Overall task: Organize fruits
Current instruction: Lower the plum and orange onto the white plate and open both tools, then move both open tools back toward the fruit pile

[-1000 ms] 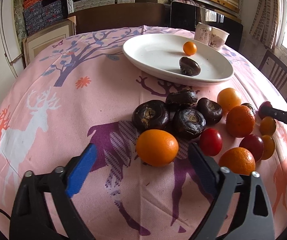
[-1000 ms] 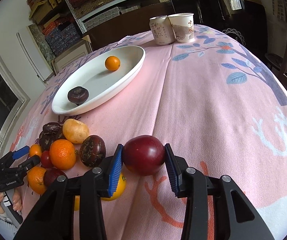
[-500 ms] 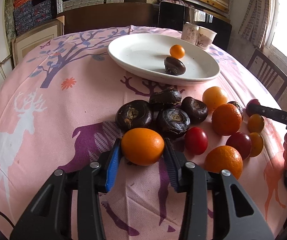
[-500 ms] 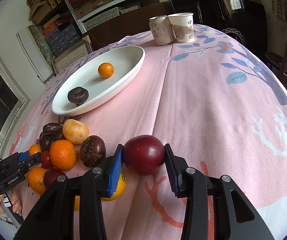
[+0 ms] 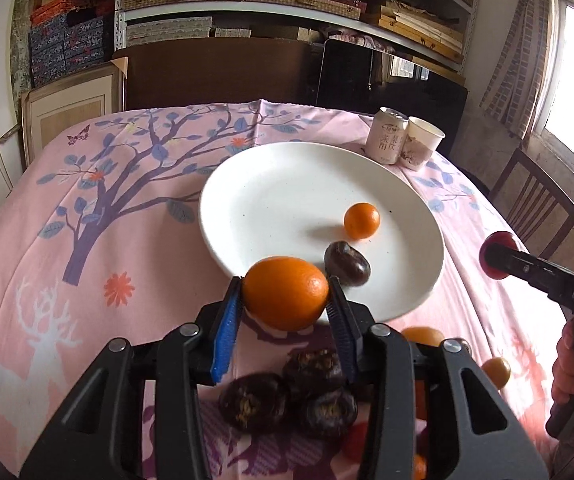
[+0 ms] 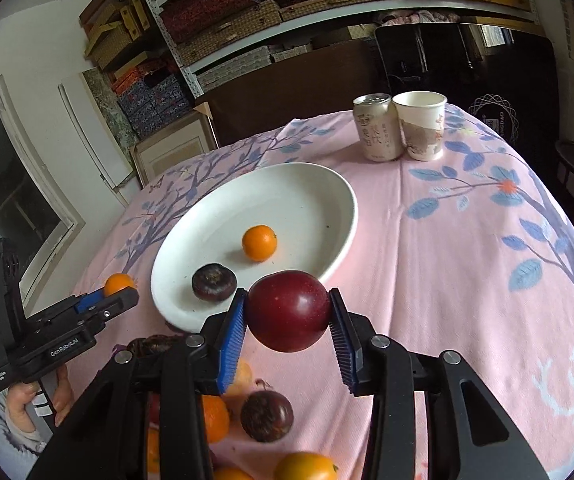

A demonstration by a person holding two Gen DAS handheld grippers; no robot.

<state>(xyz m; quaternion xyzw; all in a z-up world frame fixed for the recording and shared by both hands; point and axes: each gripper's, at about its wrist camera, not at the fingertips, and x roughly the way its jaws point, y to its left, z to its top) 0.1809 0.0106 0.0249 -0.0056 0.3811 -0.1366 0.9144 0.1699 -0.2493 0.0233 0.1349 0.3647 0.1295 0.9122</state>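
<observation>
My left gripper [image 5: 286, 294] is shut on an orange [image 5: 285, 293] and holds it in the air over the near rim of the white plate [image 5: 271, 196]. My right gripper [image 6: 287, 311] is shut on a dark red plum [image 6: 288, 310], raised near the plate's [image 6: 307, 200] front edge. On the plate lie a small orange [image 5: 361, 221] and a dark water chestnut [image 5: 346, 262]. In the right wrist view they show as the small orange [image 6: 259, 243] and the chestnut [image 6: 213, 281]. Several loose fruits [image 5: 287, 396] lie on the cloth below the grippers.
A drink can [image 6: 377, 127] and a paper cup [image 6: 421, 125] stand at the far edge of the pink printed tablecloth [image 6: 467, 240]. A wooden chair [image 5: 533, 196] is at the right. Shelves with boxes line the back wall.
The left jaws closed on the orange and lifted it off the cloth toward the plate. The right gripper rose with the plum and came closer to the plate.
</observation>
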